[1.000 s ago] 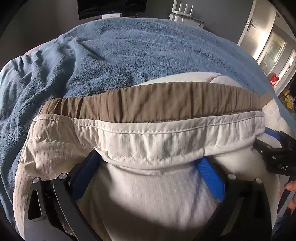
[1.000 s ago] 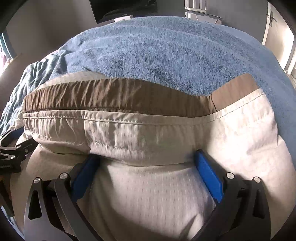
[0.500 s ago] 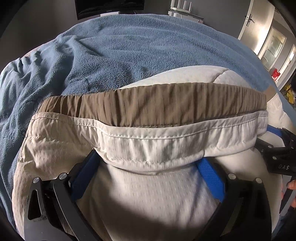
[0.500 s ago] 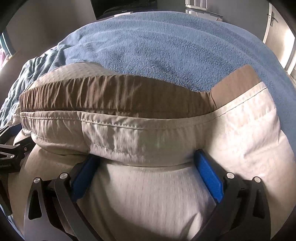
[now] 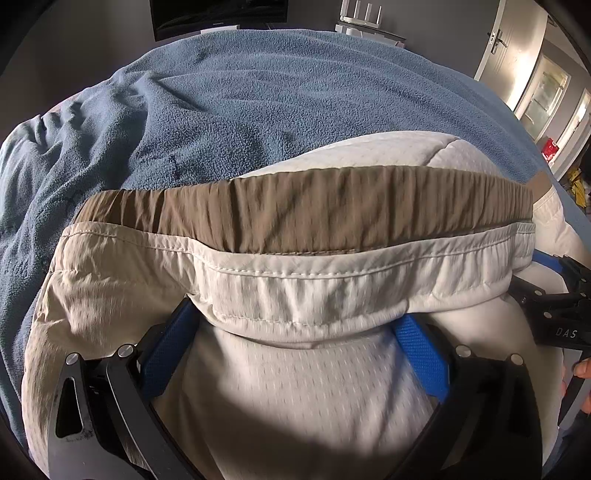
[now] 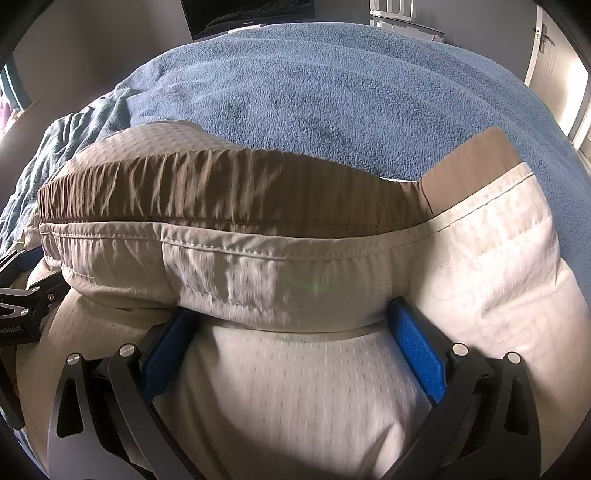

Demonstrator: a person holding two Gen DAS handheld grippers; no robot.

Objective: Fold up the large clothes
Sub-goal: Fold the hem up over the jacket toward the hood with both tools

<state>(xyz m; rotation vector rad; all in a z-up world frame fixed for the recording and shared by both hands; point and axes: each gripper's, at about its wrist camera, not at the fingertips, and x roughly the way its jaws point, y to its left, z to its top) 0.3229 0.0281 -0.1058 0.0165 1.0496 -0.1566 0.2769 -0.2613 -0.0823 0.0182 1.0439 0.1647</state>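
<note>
A cream mesh-textured garment (image 5: 303, 391) with a brown inner waistband (image 5: 314, 214) lies on a blue fleece blanket (image 5: 240, 103). My left gripper (image 5: 295, 314) has its blue pads (image 5: 166, 343) wide apart. The stitched waistband fold drapes over its hidden fingertips, and cloth fills the gap between the fingers. In the right wrist view my right gripper (image 6: 291, 314) stands the same way under the garment (image 6: 295, 398), near the brown band (image 6: 229, 192). Each gripper shows at the edge of the other's view: the right gripper (image 5: 554, 306), the left gripper (image 6: 26, 295).
The blanket (image 6: 332, 92) covers a bed that stretches far ahead. A dark screen (image 5: 218, 14) stands at the far wall, with a white router (image 5: 360, 16) beside it. A door (image 5: 498, 40) and bright windows are at the right. A person's fingers (image 5: 583, 369) show at the right edge.
Both grippers have moved forward over the bed with the waistband fold riding on them. The fold has risen, and more cream cloth shows behind the brown band.
</note>
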